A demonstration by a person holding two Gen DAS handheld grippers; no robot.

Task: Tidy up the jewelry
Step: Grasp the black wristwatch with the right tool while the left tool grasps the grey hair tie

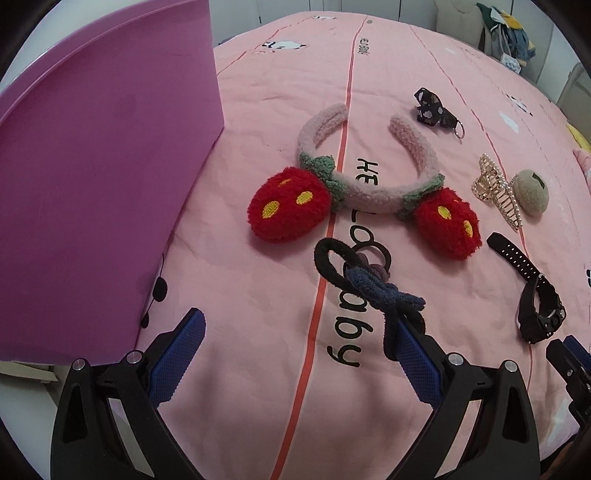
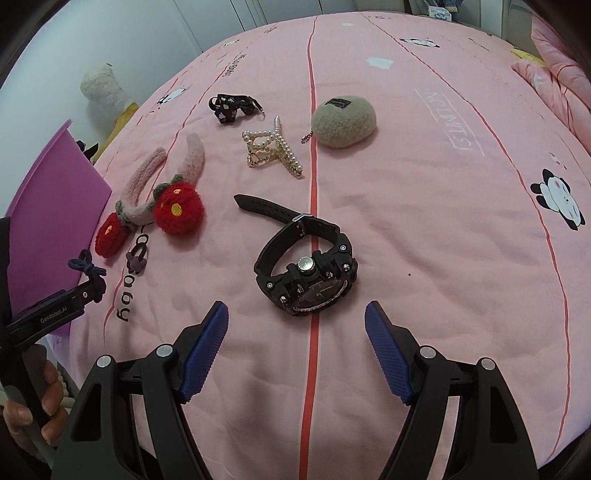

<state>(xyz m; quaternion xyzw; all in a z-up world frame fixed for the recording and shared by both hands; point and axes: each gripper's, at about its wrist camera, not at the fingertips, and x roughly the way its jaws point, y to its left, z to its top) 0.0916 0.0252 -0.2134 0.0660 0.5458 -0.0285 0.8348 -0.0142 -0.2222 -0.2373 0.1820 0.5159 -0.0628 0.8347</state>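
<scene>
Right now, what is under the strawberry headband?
The strawberry headband lies on the pink bedspread, across its orange stripe and printed black lettering. It covers part of the lettering, so the full word cannot be read.

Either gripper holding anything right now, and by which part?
Neither clamps anything. A dark hair tie hangs looped over one finger of the open left gripper; right gripper is open, empty.

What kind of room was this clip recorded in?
Most likely a bedroom: everything lies on a pink bedsheet printed with cartoon figures, a folded pink quilt sits at its far edge, and clothes hang beyond the bed.
</scene>
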